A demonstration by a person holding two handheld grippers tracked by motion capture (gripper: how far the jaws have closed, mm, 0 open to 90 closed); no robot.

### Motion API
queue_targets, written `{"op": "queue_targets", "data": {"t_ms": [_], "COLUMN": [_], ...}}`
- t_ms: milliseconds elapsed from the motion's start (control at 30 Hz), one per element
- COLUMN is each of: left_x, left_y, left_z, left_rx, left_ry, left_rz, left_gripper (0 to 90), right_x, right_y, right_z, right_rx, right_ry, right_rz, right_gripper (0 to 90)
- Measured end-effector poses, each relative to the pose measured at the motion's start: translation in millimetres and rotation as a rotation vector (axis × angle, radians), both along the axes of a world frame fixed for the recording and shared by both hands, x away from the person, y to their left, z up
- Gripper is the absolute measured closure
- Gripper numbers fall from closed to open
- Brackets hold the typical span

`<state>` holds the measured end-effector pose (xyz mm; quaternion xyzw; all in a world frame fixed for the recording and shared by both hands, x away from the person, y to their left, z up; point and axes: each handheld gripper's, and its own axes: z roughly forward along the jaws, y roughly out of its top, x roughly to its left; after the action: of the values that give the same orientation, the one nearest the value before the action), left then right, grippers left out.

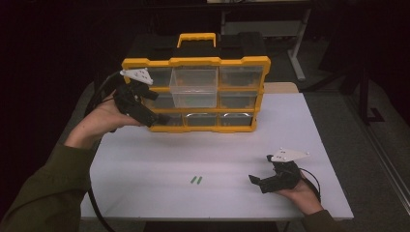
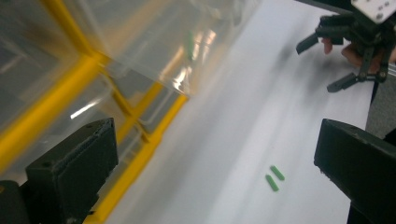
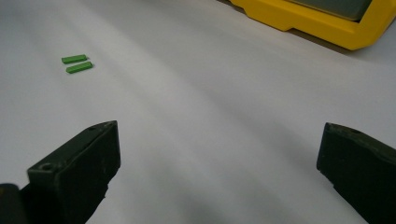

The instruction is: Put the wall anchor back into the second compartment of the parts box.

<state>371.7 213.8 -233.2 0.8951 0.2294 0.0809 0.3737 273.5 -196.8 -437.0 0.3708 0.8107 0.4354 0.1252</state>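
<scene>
High view, items counted: one yellow organiser case [image 1: 196, 62] standing upright at the far side of the white table [image 1: 290, 125], with nine clear drawers in three rows, as far as the dim light allows; the top middle drawer [image 1: 194, 86] is pulled partly out. Two small green strips [image 1: 196, 180] lie side by side on the table's near middle, untouched. Two grippers: left gripper [image 1: 145, 104] at the case's left edge, jaws spread, holding nothing; right gripper [image 1: 256, 181] resting low near the front right, jaws likewise apart and empty. Bare table lies between the right gripper and the strips.
</scene>
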Motion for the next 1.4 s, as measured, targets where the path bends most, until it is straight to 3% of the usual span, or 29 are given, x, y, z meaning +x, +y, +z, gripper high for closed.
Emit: {"op": "queue_targets", "data": {"t_ms": [333, 467, 500, 667, 733, 900, 1167, 1300, 1400], "left_x": [-11.9, -14.8, -17.0, -23.6, -26.0, -34.7, -43.7, -49.7, -52.9], "left_y": [-12.5, -15.8, -18.2, -25.5, -27.6, -38.2, -48.1, -50.7, -52.5], "left_z": [-50.6, -70.5, -76.3, -99.4, -105.9, -122.2, -144.6, -158.0, -165.8], "left_rx": [0.008, 0.034, 0.008, 0.012, 0.041, 0.015, 0.016, -0.007, 0.017], "left_ry": [0.019, 0.02, 0.03, 0.027, 0.014, 0.03, 0.044, 0.063, 0.075], "left_rz": [-0.006, -0.016, 0.0, 0.014, 0.0, -0.002, -0.013, 0.004, 0.0], "left_gripper": [0.0, 0.0, 0.0, 0.0, 0.0, 0.0, 0.8, 6.9, 10.6], "right_x": [-0.6, -0.6, -0.6, -0.6, -0.4, -0.7, -0.9, -0.8, -0.7], "right_y": [0.1, 0.1, 0.1, -0.1, 0.1, 0.5, 0.2, -0.5, -0.3], "right_z": [0.2, 0.2, 0.1, 0.1, -0.2, -0.3, -0.4, -0.6, -1.0], "right_rx": [-0.001, 0.0, -0.001, -0.001, -0.002, -0.002, -0.003, -0.003, -0.006], "right_ry": [0.001, 0.002, 0.002, 0.002, 0.001, 0.003, 0.002, 0.003, 0.001], "right_rz": [0.0, 0.0, 0.001, 0.001, 0.002, 0.002, 0.003, 0.003, 0.004], "right_gripper": [0.0, 0.0, 0.0, 0.0, 0.0, 0.0, 0.0, 0.0, 0.0]}}
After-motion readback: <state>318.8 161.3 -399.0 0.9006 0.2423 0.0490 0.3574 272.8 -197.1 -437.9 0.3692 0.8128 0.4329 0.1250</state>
